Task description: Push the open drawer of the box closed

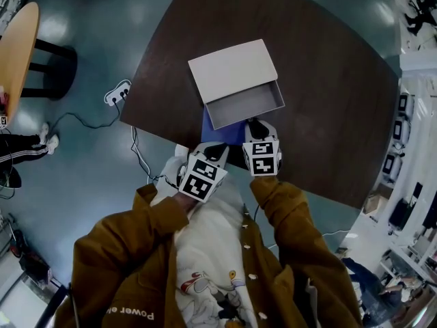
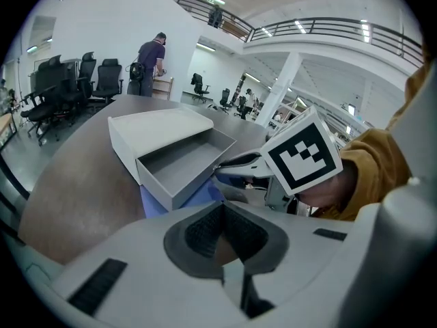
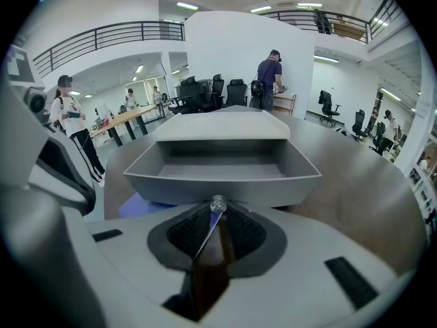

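- The drawer (image 1: 244,106) is seen pulled far out of the grey box (image 1: 232,70), toward the person. Nothing is seen inside it.
- The box is set in the middle of the dark table (image 1: 328,80), and a blue sheet (image 1: 222,134) is seen under the drawer.
- The right gripper (image 3: 217,209) is closed up tight, with nothing held. It is pointed straight at the drawer's front wall and is very near it. Whether the wall is touched cannot be told.
- The left gripper (image 2: 222,214) is closed up tight too, and nothing is held. It is kept off to one side, apart from the drawer.
- The job is judged as not yet done: the drawer has to be pushed all the way in.
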Tool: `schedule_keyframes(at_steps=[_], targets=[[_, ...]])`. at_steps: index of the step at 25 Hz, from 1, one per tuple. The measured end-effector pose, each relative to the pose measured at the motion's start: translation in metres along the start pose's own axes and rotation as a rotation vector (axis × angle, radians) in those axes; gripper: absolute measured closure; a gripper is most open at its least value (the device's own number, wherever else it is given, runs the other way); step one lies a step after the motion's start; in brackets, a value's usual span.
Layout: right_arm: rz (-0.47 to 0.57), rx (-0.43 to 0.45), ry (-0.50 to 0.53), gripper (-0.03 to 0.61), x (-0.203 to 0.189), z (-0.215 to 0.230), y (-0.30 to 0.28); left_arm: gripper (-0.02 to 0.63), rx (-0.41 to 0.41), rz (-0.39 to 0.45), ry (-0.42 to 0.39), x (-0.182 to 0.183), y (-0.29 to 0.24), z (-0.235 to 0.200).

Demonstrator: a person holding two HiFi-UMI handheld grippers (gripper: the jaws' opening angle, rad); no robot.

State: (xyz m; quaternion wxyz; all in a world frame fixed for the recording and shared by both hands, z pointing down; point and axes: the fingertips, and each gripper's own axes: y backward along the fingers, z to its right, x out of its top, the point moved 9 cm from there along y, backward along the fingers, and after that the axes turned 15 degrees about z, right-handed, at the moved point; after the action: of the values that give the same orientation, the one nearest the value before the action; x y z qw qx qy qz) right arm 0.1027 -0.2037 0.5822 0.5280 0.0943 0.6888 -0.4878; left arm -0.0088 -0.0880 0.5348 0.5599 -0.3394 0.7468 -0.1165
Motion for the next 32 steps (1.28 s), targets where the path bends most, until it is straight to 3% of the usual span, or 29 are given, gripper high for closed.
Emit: schedule_keyframes(at_steps=[32], targets=[[-0.005, 0.010, 0.008, 0.500, 0.048, -0.002, -0.072, 0.607, 0.030, 0.047, 0.038, 0.008, 0.015, -0.031]])
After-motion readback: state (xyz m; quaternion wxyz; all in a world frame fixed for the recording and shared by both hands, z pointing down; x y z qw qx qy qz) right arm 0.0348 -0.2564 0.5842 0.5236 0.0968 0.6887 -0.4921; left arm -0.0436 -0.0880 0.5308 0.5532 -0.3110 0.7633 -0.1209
